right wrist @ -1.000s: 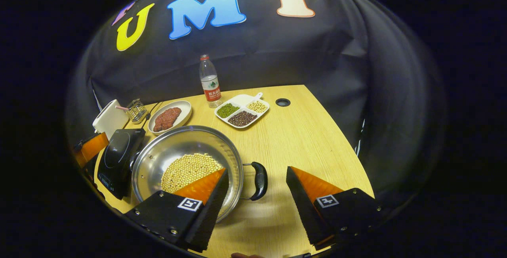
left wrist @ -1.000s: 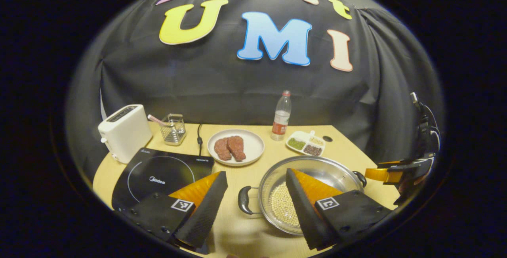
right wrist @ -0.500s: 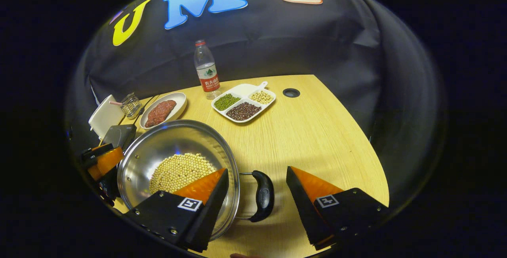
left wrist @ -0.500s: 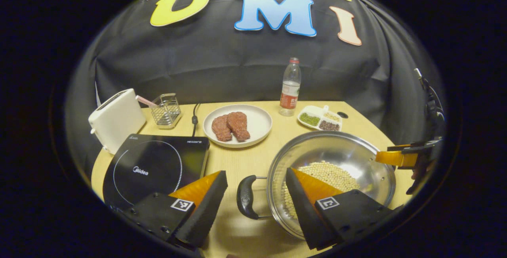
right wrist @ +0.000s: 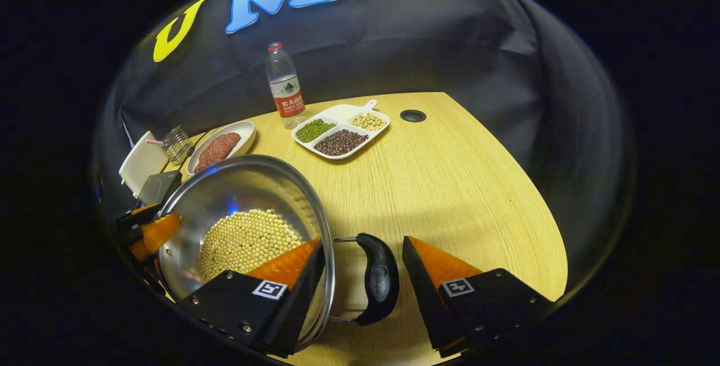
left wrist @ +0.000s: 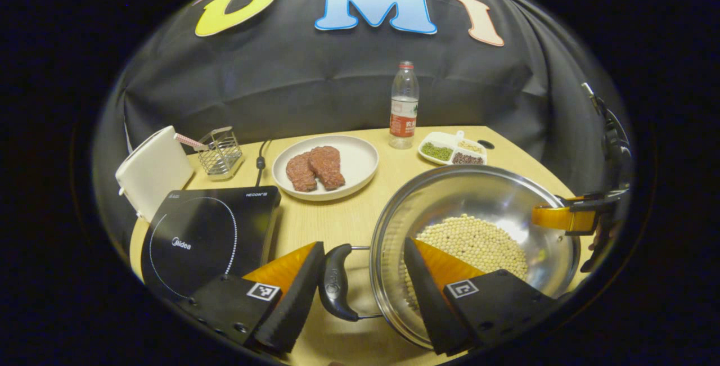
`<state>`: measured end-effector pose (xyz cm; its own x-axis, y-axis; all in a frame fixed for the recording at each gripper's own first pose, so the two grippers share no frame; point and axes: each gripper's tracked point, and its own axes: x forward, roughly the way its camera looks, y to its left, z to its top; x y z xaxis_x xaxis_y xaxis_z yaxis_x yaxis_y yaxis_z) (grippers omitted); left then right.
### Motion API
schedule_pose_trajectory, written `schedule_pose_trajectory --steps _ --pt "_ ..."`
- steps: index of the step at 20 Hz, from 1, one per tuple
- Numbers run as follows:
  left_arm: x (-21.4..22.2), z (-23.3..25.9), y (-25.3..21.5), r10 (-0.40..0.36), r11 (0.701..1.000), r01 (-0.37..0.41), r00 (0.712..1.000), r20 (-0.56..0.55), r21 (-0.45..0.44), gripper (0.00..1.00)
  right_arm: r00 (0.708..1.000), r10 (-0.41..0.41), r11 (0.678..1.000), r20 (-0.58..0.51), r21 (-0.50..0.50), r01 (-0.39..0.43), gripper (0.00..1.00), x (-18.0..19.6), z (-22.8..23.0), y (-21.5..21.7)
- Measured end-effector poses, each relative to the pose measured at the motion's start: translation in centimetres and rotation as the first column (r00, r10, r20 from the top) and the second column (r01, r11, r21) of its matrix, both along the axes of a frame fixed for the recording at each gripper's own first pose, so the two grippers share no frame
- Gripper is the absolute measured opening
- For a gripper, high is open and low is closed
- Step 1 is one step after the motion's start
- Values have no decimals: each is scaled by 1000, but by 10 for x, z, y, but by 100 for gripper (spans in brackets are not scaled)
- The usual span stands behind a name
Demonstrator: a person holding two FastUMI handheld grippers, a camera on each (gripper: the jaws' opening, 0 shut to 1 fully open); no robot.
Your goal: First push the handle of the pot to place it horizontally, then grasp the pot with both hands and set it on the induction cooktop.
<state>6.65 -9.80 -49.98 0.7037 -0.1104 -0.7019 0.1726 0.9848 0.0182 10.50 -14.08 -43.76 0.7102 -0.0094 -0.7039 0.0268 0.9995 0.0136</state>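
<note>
Both grippers have closed in on the pot handles; jaws spread, each straddling one.

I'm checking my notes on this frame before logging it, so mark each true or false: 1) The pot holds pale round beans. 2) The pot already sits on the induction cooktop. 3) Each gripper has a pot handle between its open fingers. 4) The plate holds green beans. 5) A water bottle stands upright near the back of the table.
1) True: the pot holds pale round beans.
2) False: the pot is beside the induction cooktop, over the table.
3) True: the left gripper and the right gripper each straddle a black handle, fingers open.
4) False: the plate holds two pieces of meat.
5) True: the water bottle stands upright.
</note>
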Motion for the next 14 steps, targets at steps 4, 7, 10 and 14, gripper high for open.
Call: schedule_pose_trajectory --steps 4,7,10,14 --pt "-7 -10 7 2 1000 -2 999 -33 -15 72 1000 -28 1000 -5 -6 28 68 -2 -9 3" --pt "-5 -8 8 -27 1000 27 1000 -16 15 67 1000 -20 1000 -7 -24 20 65 -4 -7 3" --pt "-6 -9 6 -32 999 33 999 -31 11 63 999 -34 999 -7 -12 34 61 -4 -5 5" --pt "-10 -7 12 -38 999 39 997 -62 10 60 1000 -27 1000 -16 -15 26 55 -10 0 12"
